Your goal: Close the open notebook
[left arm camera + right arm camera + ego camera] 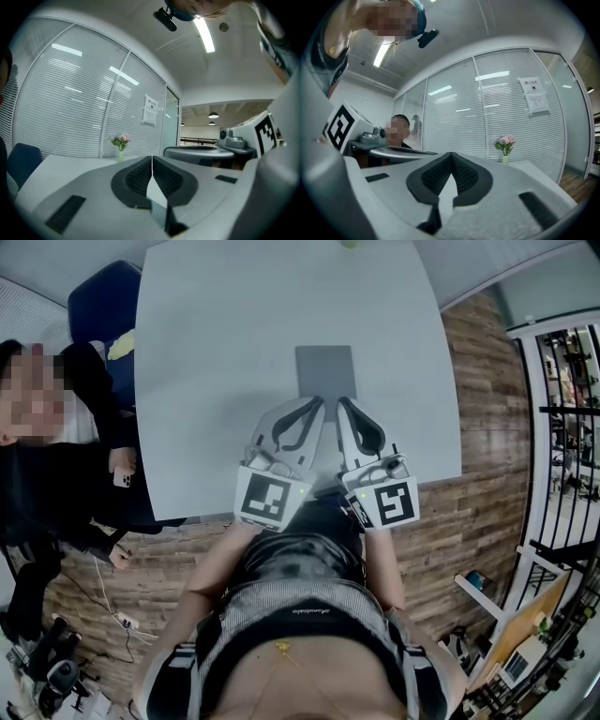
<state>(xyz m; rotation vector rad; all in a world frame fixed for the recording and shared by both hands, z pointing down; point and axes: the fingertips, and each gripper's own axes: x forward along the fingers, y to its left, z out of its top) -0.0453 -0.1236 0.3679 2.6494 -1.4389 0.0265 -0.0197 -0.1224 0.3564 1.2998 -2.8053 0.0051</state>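
A grey notebook (pixel 324 371) lies flat in the middle of the white table (pixel 216 352). It shows as one plain grey rectangle, with no spread pages to be seen. My left gripper (pixel 315 405) and right gripper (pixel 344 405) hover side by side just in front of the notebook's near edge, pointing level across the table. Both are shut with nothing between the pads. In the left gripper view the jaws (pixel 151 159) meet at their tips, and so do those in the right gripper view (pixel 450 157). Neither gripper view shows the notebook.
A small vase of flowers (pixel 120 142) (pixel 505 146) stands at the table's far edge. A person (pixel 56 437) sits at the table's left side holding a phone, next to a blue chair (pixel 101 301). Shelving (pixel 567 409) lines the right wall beyond the wood floor.
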